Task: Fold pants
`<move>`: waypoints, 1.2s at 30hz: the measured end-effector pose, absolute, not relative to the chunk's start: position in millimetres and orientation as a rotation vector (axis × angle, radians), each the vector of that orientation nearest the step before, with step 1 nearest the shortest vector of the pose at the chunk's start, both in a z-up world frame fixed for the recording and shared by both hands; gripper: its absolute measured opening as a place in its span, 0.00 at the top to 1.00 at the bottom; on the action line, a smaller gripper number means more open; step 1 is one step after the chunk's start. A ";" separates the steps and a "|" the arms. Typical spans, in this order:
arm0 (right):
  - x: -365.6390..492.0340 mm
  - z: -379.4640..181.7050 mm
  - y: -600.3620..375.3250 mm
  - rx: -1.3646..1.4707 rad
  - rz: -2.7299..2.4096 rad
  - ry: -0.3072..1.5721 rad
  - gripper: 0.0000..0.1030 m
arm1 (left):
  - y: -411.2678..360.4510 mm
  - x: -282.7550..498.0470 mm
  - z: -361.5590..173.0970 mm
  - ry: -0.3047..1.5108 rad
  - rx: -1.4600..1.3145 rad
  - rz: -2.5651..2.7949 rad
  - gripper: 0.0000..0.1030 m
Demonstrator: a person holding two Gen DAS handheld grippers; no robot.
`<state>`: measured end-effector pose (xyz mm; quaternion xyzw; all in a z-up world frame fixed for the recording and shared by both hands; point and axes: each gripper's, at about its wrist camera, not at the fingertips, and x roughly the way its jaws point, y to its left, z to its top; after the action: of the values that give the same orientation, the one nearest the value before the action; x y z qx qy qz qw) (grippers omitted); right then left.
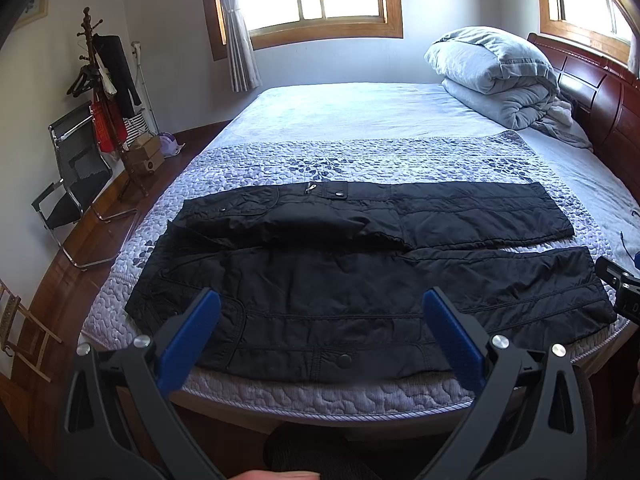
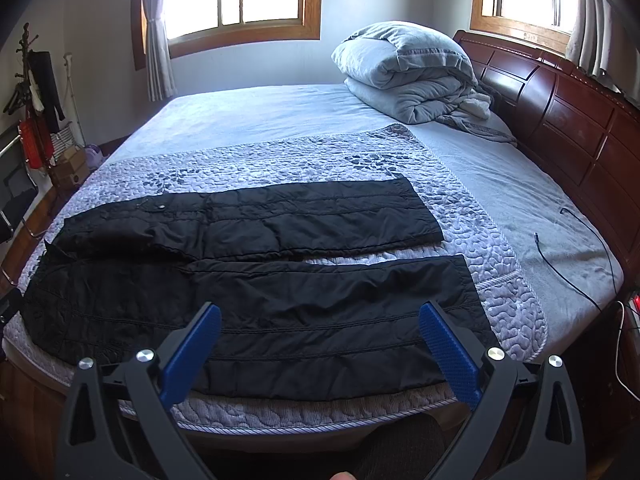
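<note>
Pre-fold: pants laid out flat, no grasp yet.

Bed (image 1: 360,112) carries a quilted cover (image 1: 360,156); the black pants (image 1: 360,280) lie across its near edge, waistband left, legs running right, a gap between the near and far leg. Left gripper (image 1: 320,328) hovers spread wide over the near hip, holding nothing; right gripper (image 2: 320,332) likewise wide and empty over the near leg (cuff (image 2: 464,280) just right of it). Judged next: pinch the near edge at waist and cuff, carry it onto the far leg.
</note>
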<state>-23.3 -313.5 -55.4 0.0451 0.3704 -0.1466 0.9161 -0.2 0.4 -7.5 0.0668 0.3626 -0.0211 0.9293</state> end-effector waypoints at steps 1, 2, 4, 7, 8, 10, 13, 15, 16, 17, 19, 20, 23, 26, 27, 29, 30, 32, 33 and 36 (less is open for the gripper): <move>-23.3 -55.4 -313.6 0.093 -0.303 0.762 0.03 | 0.3 -0.2 -7.4 0.743 0.137 -0.043 0.02; -23.4 -55.4 -313.6 0.093 -0.302 0.762 0.03 | 0.3 -0.2 -7.3 0.743 0.137 -0.043 0.02; -23.5 -55.4 -313.9 0.093 -0.302 0.761 0.03 | 0.3 -0.2 -7.3 0.743 0.137 -0.043 0.02; -23.5 -55.4 -314.2 0.093 -0.303 0.763 0.03 | 0.3 -0.1 -7.2 0.743 0.138 -0.041 0.02; -23.6 -55.5 -314.2 0.093 -0.303 0.762 0.03 | 0.1 0.0 -7.4 0.743 0.139 -0.042 0.02; -23.6 -55.4 -314.4 0.093 -0.303 0.761 0.03 | 0.1 0.2 -7.6 0.743 0.140 -0.042 0.02; -23.4 -55.5 -314.8 0.093 -0.303 0.761 0.03 | 0.1 0.3 -7.6 0.743 0.139 -0.043 0.02; -23.2 -55.4 -314.8 0.094 -0.303 0.762 0.03 | 0.0 0.8 -7.6 0.743 0.141 -0.043 0.02; -23.1 -55.4 -315.1 0.094 -0.303 0.762 0.03 | 0.1 1.1 -8.0 0.743 0.142 -0.043 0.02; -23.1 -55.4 -315.2 0.094 -0.302 0.763 0.03 | -0.1 1.9 -7.2 0.744 0.142 -0.043 0.02; -23.3 -55.3 -315.1 0.093 -0.303 0.761 0.03 | -0.2 1.9 -7.3 0.742 0.141 -0.043 0.02; -23.2 -55.4 -315.1 0.093 -0.302 0.761 0.03 | -1.3 3.1 -6.5 0.742 0.141 -0.043 0.02; -23.0 -55.3 -315.2 0.093 -0.303 0.762 0.03 | -1.4 3.0 -6.6 0.742 0.143 -0.043 0.02; -22.6 -55.4 -315.5 0.093 -0.303 0.761 0.03 | -2.7 4.9 -6.0 0.742 0.148 -0.043 0.02; -22.5 -55.6 -316.0 0.093 -0.305 0.762 0.03 | -2.7 4.9 -6.1 0.742 0.147 -0.044 0.02; -22.5 -55.4 -316.1 0.094 -0.303 0.763 0.03 | -3.0 5.4 -6.1 0.742 0.148 -0.044 0.02; -21.7 -55.4 -316.0 0.094 -0.304 0.764 0.03 | -3.1 5.8 -6.3 0.743 0.149 -0.045 0.02; -20.3 -56.1 -316.0 0.093 -0.304 0.766 0.03 | -4.9 7.0 -6.2 0.744 0.153 -0.046 0.02; -19.6 -56.6 -315.9 0.093 -0.305 0.767 0.03 | -5.5 7.6 -6.5 0.744 0.154 -0.046 0.02; -17.5 -58.7 -317.3 0.094 -0.305 0.770 0.03 | -6.3 10.1 -8.4 0.749 0.156 -0.050 0.02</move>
<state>-17.5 -317.3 -58.7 0.0456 0.3738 -0.1483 0.9144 10.1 -6.3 -8.4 0.0761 0.3654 -0.0242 0.9274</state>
